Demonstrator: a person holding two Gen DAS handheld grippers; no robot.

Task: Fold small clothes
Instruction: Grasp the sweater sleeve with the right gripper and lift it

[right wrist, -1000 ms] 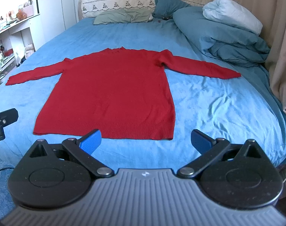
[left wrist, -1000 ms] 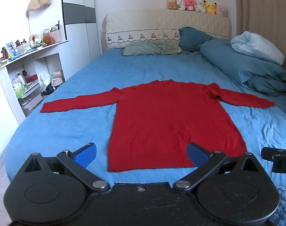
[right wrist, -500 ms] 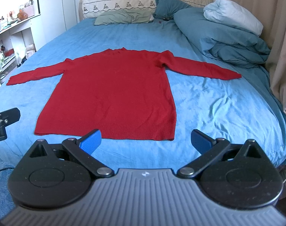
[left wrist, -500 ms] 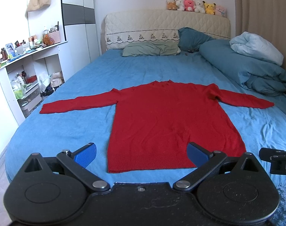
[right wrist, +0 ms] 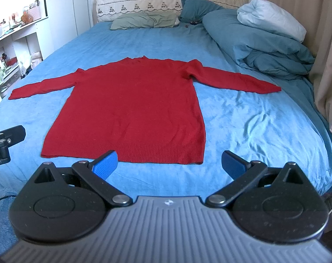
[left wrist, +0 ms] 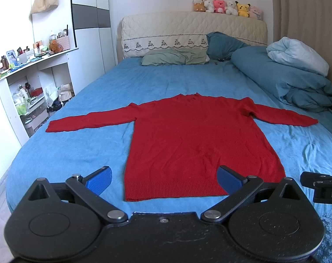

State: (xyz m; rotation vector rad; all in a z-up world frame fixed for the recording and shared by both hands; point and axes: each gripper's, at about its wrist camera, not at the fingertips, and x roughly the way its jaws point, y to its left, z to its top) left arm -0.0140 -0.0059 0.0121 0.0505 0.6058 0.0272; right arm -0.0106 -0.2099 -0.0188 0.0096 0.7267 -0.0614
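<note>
A red long-sleeved sweater (left wrist: 194, 140) (right wrist: 133, 107) lies flat on the blue bed sheet (left wrist: 67, 151), sleeves spread out to both sides and the ribbed hem nearest me. My left gripper (left wrist: 163, 178) hovers open above the near edge of the bed, in front of the hem's left half, holding nothing. The right gripper (right wrist: 169, 164) is also open and empty, in front of the hem's right corner. Neither touches the sweater. Each view catches the other gripper's black body at its edge.
A heaped blue duvet (left wrist: 286, 79) with a pale blanket fills the bed's far right. Pillows (left wrist: 174, 57) lie against the quilted headboard with plush toys (left wrist: 227, 6) on top. A cluttered white shelf unit (left wrist: 23, 83) stands left of the bed; a curtain (right wrist: 319, 43) hangs on the right.
Both views have crept slightly forward and upward, so the sweater sits a little nearer in frame. The grippers stay open; the sweater has not moved.
</note>
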